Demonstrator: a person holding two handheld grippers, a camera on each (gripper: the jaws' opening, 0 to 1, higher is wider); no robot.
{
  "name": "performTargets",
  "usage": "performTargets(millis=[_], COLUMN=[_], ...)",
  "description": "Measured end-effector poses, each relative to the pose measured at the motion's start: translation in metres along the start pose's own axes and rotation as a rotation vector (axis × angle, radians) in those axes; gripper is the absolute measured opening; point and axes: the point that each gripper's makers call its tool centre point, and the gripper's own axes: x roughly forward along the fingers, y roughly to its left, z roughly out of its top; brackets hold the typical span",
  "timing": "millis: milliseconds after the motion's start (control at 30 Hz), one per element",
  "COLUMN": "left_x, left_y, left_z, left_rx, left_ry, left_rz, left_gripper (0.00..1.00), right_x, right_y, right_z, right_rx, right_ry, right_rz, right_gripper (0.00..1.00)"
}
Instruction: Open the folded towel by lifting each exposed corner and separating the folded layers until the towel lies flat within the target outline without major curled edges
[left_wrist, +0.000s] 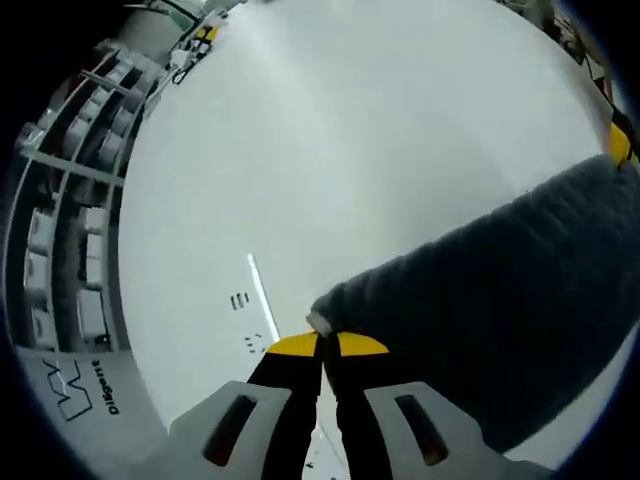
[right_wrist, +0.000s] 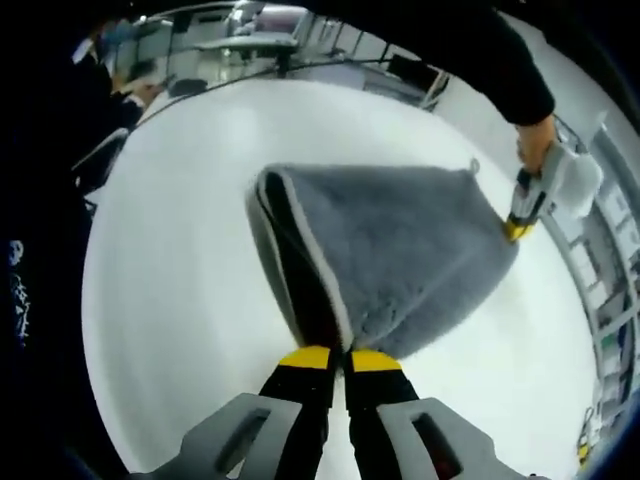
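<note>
In the left gripper view, the left gripper (left_wrist: 327, 345) has its yellow-tipped jaws pressed together on a corner of the grey towel (left_wrist: 500, 300), which spreads away to the right above the white table (left_wrist: 350, 130). A thin white line (left_wrist: 262, 290) with small black marks beside it runs on the table just by the jaw tips. In the right gripper view, the right gripper (right_wrist: 338, 358) is likewise clamped on the towel's (right_wrist: 400, 250) near piped edge, the cloth lifted and stretched between both tools; the left gripper (right_wrist: 517, 228) pinches the far corner, held by a person's hand (right_wrist: 537, 140). Shelving (left_wrist: 75, 200) stands beyond the table's edge.
</note>
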Motion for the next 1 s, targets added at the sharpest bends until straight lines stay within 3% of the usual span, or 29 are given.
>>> performTargets(millis=[233,533,800,1000], left_x=[0.004,0.008,0.007,0.009], left_y=[0.006,0.006,0.010,0.008], left_z=[-0.014,-0.017,-0.034,-0.033], left_rx=[0.024,0.082,0.114,0.044], left_ry=[0.010,0.038,0.064,0.042], left_rz=[0.004,0.033,0.060,0.085], left_gripper=[0.02,0.02,0.02,0.03], right_x=[0.002,0.009,0.016,0.016], right_y=[-0.004,-0.006,-0.011,-0.011], right_z=[0.002,0.008,0.014,0.013], right_rx=[0.015,0.001,-0.008,0.017], right_ry=[-0.017,-0.039,-0.041,-0.047], right_rz=[0.007,0.002,-0.027,-0.022], right_gripper=[0.00,0.00,0.00,0.00])
